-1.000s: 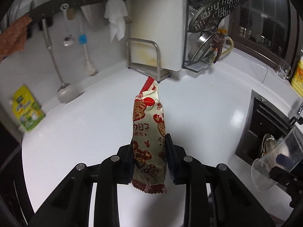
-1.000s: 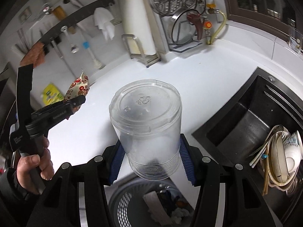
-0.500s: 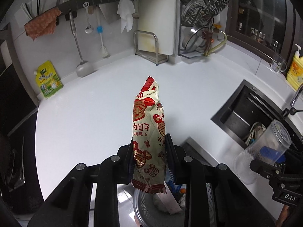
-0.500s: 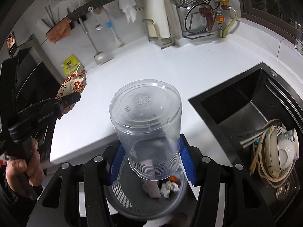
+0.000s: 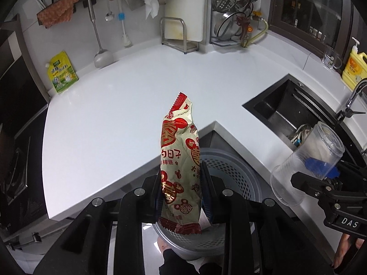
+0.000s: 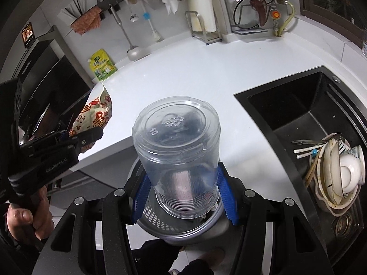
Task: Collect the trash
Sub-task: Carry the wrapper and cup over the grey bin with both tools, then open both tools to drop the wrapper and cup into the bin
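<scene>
My left gripper (image 5: pixel 181 192) is shut on a red-and-cream snack wrapper (image 5: pixel 180 160) that stands upright between its jaws, over a grey perforated trash bin (image 5: pixel 238 171) below the counter edge. A clear plastic cup (image 6: pixel 176 158) is clamped upside down between the blue pads of my right gripper (image 6: pixel 184 197), above the same trash bin (image 6: pixel 160 220). The right wrist view shows the left gripper (image 6: pixel 75 137) and wrapper (image 6: pixel 96 114) at left, with a hand on the handle. From the left wrist view, the cup (image 5: pixel 307 165) and right gripper (image 5: pixel 321 178) appear at right.
A white counter (image 5: pixel 126 105) wraps around an inner corner above the bin. A black sink (image 6: pixel 298 119) with dirty dishes (image 6: pixel 339 171) lies to the right. A yellow-green pouch (image 5: pixel 62 71), hanging utensils, a cutting board rack (image 5: pixel 181 23) and a yellow soap bottle (image 5: pixel 354 66) line the back.
Both grippers have drawn back from the counter toward its front edge with their loads still held. The trash bin has come into view beneath both of them.
</scene>
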Action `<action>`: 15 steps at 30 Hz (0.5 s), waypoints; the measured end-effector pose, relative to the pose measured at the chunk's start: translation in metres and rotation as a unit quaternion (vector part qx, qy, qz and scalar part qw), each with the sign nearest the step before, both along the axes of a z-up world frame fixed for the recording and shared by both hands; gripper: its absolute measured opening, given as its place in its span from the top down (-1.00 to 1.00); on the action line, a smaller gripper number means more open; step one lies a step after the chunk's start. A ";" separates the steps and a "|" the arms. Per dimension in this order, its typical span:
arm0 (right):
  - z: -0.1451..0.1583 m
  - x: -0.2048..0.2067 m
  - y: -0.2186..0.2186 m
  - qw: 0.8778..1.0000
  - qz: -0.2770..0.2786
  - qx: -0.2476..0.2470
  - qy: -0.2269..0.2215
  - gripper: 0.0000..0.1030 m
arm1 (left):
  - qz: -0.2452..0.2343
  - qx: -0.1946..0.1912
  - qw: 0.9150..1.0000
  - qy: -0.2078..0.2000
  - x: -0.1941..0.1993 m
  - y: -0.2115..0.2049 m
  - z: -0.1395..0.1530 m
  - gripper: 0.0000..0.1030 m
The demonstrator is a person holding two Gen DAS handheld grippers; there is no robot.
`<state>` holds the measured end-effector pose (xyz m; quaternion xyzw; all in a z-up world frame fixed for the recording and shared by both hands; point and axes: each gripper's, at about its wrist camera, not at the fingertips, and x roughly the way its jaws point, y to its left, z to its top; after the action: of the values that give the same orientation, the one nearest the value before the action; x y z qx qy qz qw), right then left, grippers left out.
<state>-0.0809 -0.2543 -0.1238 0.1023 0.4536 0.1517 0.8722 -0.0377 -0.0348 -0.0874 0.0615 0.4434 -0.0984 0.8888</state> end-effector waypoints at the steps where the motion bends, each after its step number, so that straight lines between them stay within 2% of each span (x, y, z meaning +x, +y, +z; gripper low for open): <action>1: -0.003 0.001 0.001 1.000 0.003 -0.002 0.003 -0.04 | 0.001 -0.005 1.000 0.005 -0.002 0.002 -0.004 0.46; 15: -0.052 0.001 0.021 0.998 0.031 -0.017 0.047 -0.04 | 0.007 -0.008 0.997 0.071 -0.019 0.001 -0.061 0.46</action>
<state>-0.0797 -0.2333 -0.1758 0.0806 0.4994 0.1661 0.8465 -0.0568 -0.0335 -0.1485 0.0441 0.5054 -0.0998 0.8560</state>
